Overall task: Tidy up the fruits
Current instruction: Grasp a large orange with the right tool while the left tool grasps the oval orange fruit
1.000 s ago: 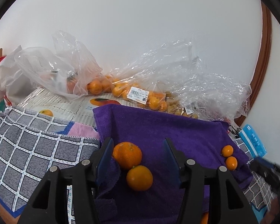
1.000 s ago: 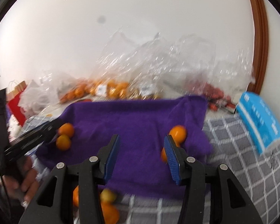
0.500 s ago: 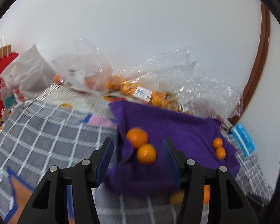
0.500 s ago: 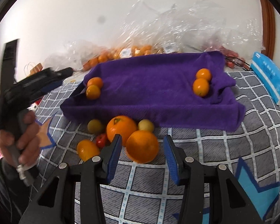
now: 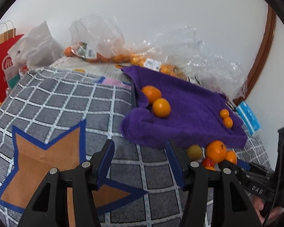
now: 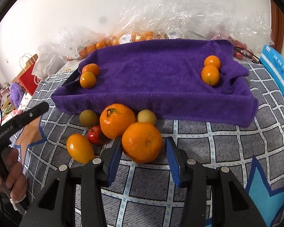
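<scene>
A purple towel (image 6: 153,75) lies over a raised tray on the checked cloth. Two oranges (image 6: 88,79) sit at its left end and two small oranges (image 6: 210,74) at its right end. In front of it lie loose fruits: a large orange with a stem (image 6: 117,120), two yellow-green fruits (image 6: 89,117), a small red fruit (image 6: 94,134) and an oval orange fruit (image 6: 79,150). My right gripper (image 6: 143,144) is open, its jaws on either side of a big orange (image 6: 142,144). My left gripper (image 5: 140,147) is open and empty, left of the towel (image 5: 189,113).
Clear plastic bags of oranges (image 6: 123,37) are piled along the wall behind the towel. A blue packet (image 6: 276,70) lies at the right. A red paper bag (image 5: 1,60) stands at the far left. The checked cloth (image 5: 66,104) has orange star patches.
My left gripper has pulled back and left from the two oranges on the towel. My right gripper has come down to the loose fruits, and the big orange now lies between its jaws.
</scene>
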{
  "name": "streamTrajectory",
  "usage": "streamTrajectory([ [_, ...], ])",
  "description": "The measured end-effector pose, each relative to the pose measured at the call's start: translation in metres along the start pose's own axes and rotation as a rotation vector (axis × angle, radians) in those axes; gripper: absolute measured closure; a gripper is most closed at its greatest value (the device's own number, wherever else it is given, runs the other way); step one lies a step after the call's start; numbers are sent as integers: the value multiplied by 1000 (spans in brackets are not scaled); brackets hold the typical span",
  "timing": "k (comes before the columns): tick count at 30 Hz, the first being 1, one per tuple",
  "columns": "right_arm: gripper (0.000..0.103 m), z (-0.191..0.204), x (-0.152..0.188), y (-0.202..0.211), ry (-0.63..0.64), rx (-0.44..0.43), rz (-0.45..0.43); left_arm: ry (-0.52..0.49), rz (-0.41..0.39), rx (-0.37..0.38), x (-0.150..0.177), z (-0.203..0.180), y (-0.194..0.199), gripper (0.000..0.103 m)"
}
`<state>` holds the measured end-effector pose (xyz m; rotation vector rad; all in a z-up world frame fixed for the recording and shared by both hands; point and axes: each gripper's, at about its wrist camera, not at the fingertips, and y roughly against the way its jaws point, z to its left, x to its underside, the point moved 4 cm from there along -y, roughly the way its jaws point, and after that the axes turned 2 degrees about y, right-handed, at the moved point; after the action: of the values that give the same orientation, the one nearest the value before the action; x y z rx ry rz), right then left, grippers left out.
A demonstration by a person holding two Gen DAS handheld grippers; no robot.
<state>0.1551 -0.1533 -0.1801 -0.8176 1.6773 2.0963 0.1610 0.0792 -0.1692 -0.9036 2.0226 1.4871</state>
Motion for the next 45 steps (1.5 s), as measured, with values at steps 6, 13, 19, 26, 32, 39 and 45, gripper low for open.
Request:
streamTrajectory([
  [6,63,-1,2,8,2,11,-32,-21,10,26,1,-6,-1,49],
  [13,63,-29,8,31,-7,94,-98,-32,16,37,2,-9,-2,49],
  [19,63,-65,14,45,-75,120,-128,-95,45,75,6,-23,-5,49],
  [26,63,-79,13,56,-130,82,-194,-167,146,190,25,-62,-4,49],
  [32,63,-82,12,55,-138,99,-181,-237,162,213,31,-97,-5,43],
  [39,63,-91,13,57,-163,124,-193,-360,212,97,47,-110,-26,43],
  [45,63,-89,13,57,-157,124,-191,-431,215,62,55,-119,-25,57],
])
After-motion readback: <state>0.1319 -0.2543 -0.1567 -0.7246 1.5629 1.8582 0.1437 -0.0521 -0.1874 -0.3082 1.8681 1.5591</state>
